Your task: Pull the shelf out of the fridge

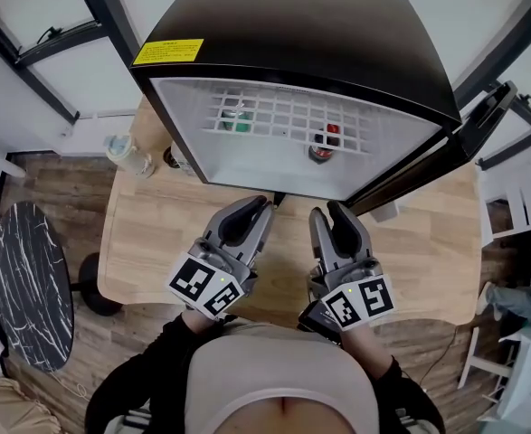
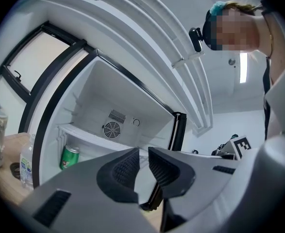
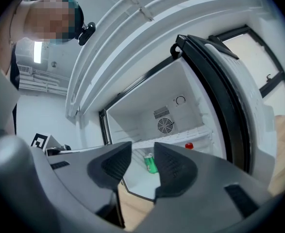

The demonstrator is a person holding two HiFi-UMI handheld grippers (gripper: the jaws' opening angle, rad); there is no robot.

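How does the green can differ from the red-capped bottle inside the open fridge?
The green can is bright green, while the red-capped bottle is dark with a red cap. In the head view the green can stands at the left of the fridge, the red-capped bottle at its right. Both stand upright inside it.

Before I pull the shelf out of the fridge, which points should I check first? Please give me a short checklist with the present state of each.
1. Fridge door open: ok, it stands swung aside at the right.
2. Wire shelf in sight from the front: ok.
3. Shelf free of load: cannot tell. A green can and a red-capped item show at the grid, but whether they are on it or under it is unclear.
4. Left gripper ready to grip: not ok. Its jaws are almost together, empty and not yet at the shelf.
5. Right gripper open for a grip: ok, jaws apart, nothing between.
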